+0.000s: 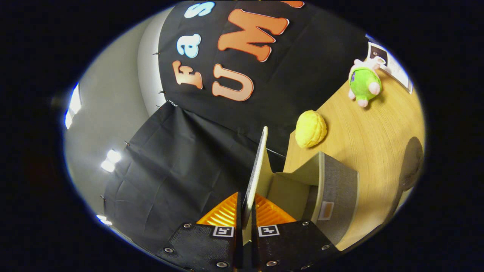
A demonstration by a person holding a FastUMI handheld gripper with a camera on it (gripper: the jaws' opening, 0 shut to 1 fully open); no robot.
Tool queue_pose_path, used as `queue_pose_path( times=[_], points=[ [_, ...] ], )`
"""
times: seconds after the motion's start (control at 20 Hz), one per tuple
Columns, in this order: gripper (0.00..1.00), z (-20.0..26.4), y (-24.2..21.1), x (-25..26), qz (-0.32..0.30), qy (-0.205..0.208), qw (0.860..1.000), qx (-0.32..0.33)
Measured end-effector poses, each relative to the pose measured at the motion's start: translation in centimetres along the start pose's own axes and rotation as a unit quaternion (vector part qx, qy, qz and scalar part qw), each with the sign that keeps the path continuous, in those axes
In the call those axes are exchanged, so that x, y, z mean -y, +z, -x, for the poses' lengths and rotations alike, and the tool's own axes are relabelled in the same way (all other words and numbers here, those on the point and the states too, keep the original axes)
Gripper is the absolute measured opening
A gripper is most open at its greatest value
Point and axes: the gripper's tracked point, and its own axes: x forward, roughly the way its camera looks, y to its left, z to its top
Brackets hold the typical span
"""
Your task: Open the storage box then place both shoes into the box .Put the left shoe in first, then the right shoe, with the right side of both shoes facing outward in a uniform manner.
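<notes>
Gripper (246,211) has both fingers clamped tight on the edge of the storage box lid (258,170), lid raised upright, box (332,189) open just beside on the wooden table (378,143). Beyond it sit a yellow plush (311,128) and a green plush toy (363,82)

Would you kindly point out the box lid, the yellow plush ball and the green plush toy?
box lid (260,166): gripper view, lid's thin edge, clamped between the fingers.
yellow plush ball (311,129): gripper view, its middle.
green plush toy (363,84): gripper view, its green body.
</notes>
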Motion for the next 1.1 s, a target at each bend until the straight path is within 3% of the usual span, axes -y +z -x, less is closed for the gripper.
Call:
queue_pose_path(
  times=[0.45, 0.7, 1.1],
  points=[
    [0.09, -6.4, -3.6, -6.0, 0.060, -0.002, 0.998, -0.020],
    [0.09, -9.4, -5.4, -8.2, 0.056, 0.007, 0.998, -0.026],
    [0.10, -15.1, -8.4, -10.4, 0.043, -0.015, 0.999, -0.014]
  ],
)
